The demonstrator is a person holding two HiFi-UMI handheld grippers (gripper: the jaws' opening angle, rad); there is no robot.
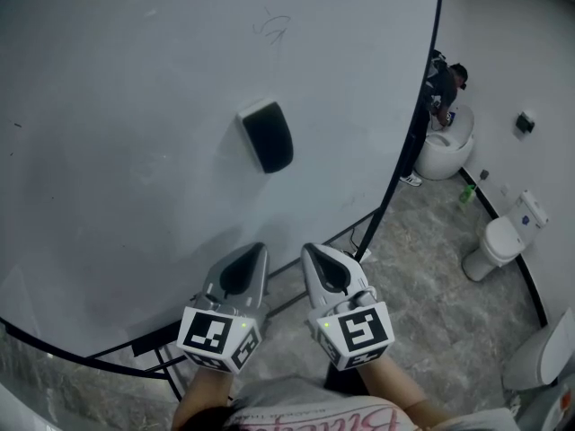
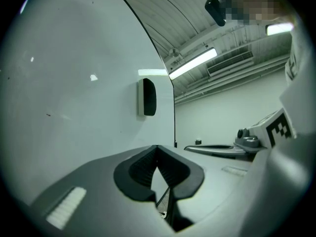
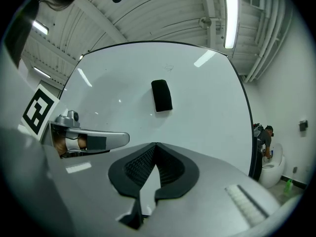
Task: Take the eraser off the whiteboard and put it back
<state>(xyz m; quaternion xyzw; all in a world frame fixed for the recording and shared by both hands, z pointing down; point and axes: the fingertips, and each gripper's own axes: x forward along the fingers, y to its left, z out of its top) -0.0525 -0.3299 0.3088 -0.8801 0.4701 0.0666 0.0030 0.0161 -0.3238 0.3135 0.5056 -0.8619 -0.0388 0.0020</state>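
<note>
A black eraser (image 1: 267, 136) with a white back clings to the big whiteboard (image 1: 126, 124), a little above and between my two grippers. My left gripper (image 1: 254, 250) and right gripper (image 1: 311, 250) are held side by side below it, both pointing at the board, both shut with nothing between the pads. Neither touches the eraser. In the left gripper view the eraser (image 2: 148, 97) stands above the closed tips (image 2: 157, 147), with the right gripper (image 2: 222, 149) alongside. The right gripper view has the eraser (image 3: 161, 95) straight ahead above its tips (image 3: 156, 145), and the left gripper (image 3: 91, 139) to the left.
A faint scribble (image 1: 272, 27) marks the board above the eraser. The board's black stand (image 1: 359, 232) reaches the marbled floor beneath my grippers. To the right are white round seats (image 1: 492, 245), a green bottle (image 1: 466, 193) and a person (image 1: 443, 88) bent over a white tub.
</note>
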